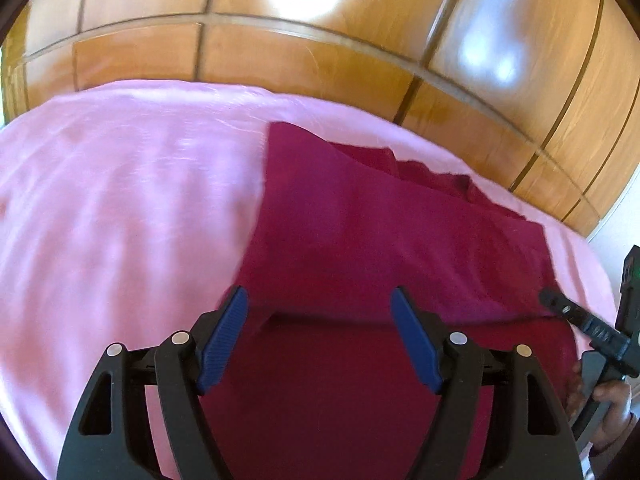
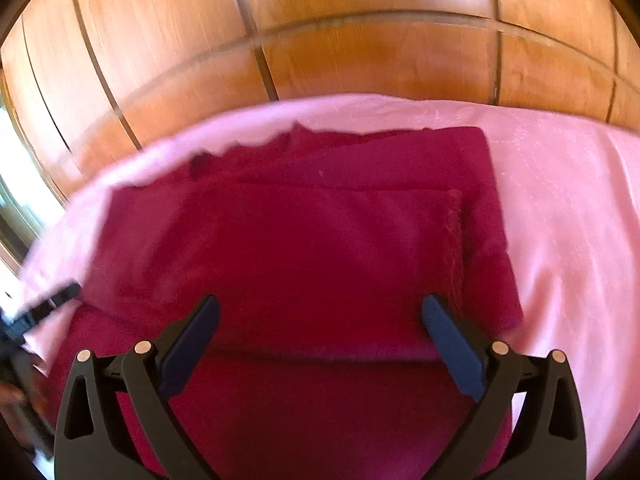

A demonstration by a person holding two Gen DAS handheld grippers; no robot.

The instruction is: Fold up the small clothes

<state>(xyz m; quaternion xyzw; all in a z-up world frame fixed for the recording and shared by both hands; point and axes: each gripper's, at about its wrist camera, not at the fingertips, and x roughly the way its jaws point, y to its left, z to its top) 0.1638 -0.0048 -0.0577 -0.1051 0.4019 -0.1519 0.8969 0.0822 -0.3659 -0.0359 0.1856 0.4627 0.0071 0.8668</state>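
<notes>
So the dark red garment [image 2: 304, 240] is lying folded flat on the pink bedsheet [image 2: 568, 208], right up near the wooden wardrobe [image 2: 360, 40]. My right claw [image 2: 320, 320] hangs just above the garment's near fold, released, nothing in it. Left claw [image 1: 318, 312] is over the garment's left edge, also spread and empty. No readable writing anywhere, it's all too blurry.
</notes>
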